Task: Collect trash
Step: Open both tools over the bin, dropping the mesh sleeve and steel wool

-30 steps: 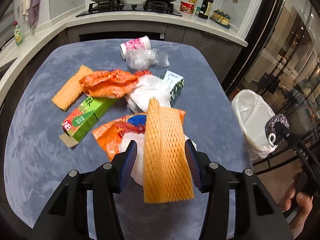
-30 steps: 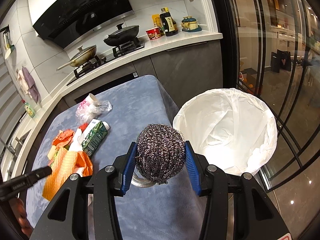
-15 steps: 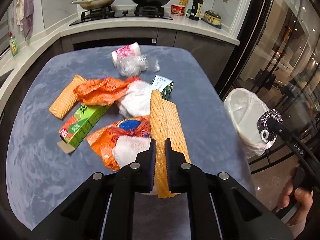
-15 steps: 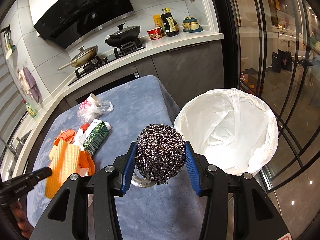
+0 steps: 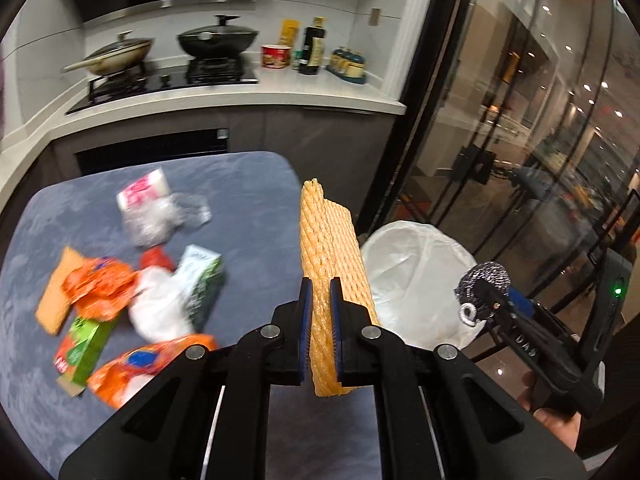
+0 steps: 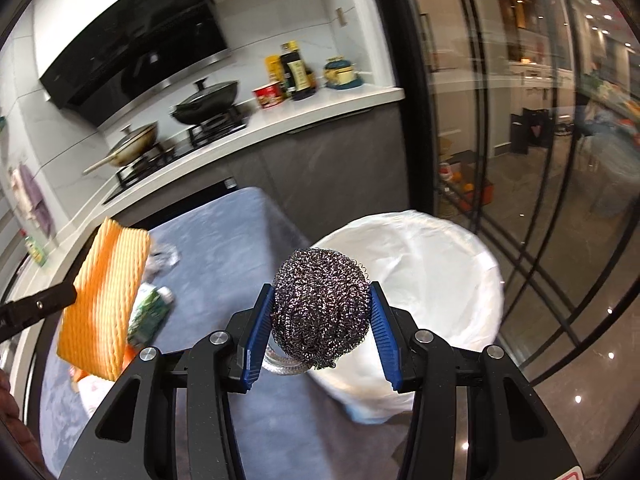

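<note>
**Two claws loaded, bin beside the bench**

Both of my claws are full. My left claw (image 5: 319, 316) is pinched nearly closed on the orange foam net (image 5: 328, 256), which stands up from the pads, lifted clear of the bench (image 5: 248, 192). My right claw (image 6: 320, 320) is spread wider, its blue pads pressing either side of the steel wool ball (image 6: 320, 304), held near the white-lined trash bin (image 6: 432, 264) that stands just off the bench's right edge.

My left wrist view alone shows what lies on the bench, blurred: a green carton (image 5: 78, 350) near the left edge, orange wrappers (image 5: 100, 284), a white wad (image 5: 160, 308), a dark green box (image 5: 204, 280), and a pink-printed cup (image 5: 142, 190) with clear plastic (image 5: 160, 220) toward the far edge. It also catches my right claw from the side, over the floor beside the bin.

My right wrist view looks into the bin's open mouth and shows the foam net flat-on at the left, over the bench.
</note>
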